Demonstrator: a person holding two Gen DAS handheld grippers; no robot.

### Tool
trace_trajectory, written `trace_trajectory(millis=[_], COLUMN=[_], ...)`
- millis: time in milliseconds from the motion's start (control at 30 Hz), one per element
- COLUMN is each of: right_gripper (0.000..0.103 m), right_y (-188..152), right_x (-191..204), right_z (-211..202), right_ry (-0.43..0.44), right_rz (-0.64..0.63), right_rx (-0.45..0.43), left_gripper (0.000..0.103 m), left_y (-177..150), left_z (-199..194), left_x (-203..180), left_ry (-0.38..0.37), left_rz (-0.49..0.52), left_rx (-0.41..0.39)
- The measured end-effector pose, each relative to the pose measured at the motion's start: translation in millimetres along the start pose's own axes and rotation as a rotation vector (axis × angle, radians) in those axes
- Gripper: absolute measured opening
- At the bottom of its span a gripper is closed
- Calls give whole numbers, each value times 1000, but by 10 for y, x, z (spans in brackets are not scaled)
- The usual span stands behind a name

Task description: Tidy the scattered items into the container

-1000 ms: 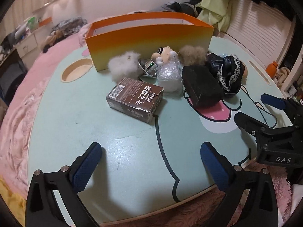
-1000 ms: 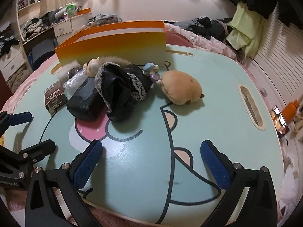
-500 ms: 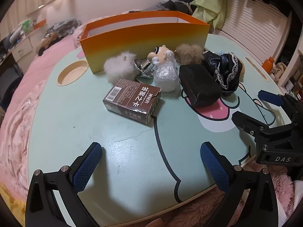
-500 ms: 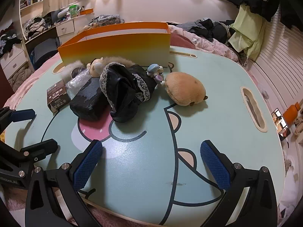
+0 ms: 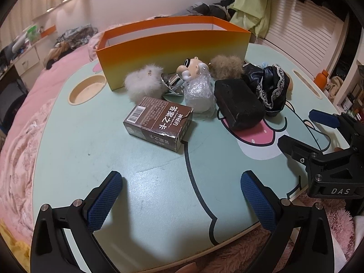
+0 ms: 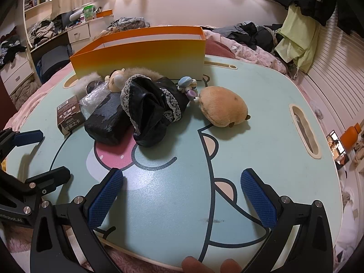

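An orange box (image 5: 173, 45) (image 6: 141, 56) stands open-topped at the far side of a mint cartoon table (image 5: 147, 193). In front of it lie a brown card box (image 5: 159, 122), a white pompom (image 5: 144, 83), a tan pompom (image 5: 226, 67), a doll figure (image 5: 192, 68), a bubble-wrap bundle (image 5: 200, 91), a black block (image 5: 238, 107) and a black lace-trimmed pouch (image 6: 150, 109). A tan plush (image 6: 223, 109) and a bead charm (image 6: 187, 86) lie to the right. My left gripper (image 5: 182, 195) is open and empty near the front edge. My right gripper (image 6: 182, 195) is open and empty too.
A round cup recess (image 5: 87, 88) sits at the table's left and a slot handle (image 6: 304, 134) at its right. Pink bedding (image 5: 18, 122) surrounds the table. An orange bottle (image 6: 352, 134) and a phone (image 6: 337, 147) lie beyond the right edge. Fingertips (image 6: 193, 264) show at the bottom.
Both cameras have edged slightly closer to the pile of items. Nothing on the table has moved and both grippers stay open.
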State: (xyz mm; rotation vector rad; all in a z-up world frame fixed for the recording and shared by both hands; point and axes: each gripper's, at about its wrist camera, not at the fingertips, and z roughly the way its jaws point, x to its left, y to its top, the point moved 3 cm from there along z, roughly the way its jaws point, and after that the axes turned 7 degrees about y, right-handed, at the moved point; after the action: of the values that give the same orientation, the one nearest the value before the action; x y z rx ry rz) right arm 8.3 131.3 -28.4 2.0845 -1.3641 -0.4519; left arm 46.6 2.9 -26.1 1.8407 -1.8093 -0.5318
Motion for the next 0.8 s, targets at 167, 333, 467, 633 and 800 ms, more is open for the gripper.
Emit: trace_trajectory(millis=[167,333,467,633,800], right_gripper=[103,103,103,103,103], right_y=[0,-1,-7,-13,-10], right_x=[-6,4,22,51,102], right_z=[1,-2,-16,-26,-17], right_ry=[1,0,2,22,44], right_rz=[-1,1,-5,-27,-50], right_rx=[0,0,-4,-8,-11], left_gripper=[103,103,103,103,102], left_y=[7,23,35,39,46], left_z=[-4,-6,0,-6,-132], left_x=[1,-5,-2,-56,116], left_ry=[0,-5,-20,-30,-85], left_rz=[0,10,29,40,10], left_rx=[1,6,-12,-49,-117])
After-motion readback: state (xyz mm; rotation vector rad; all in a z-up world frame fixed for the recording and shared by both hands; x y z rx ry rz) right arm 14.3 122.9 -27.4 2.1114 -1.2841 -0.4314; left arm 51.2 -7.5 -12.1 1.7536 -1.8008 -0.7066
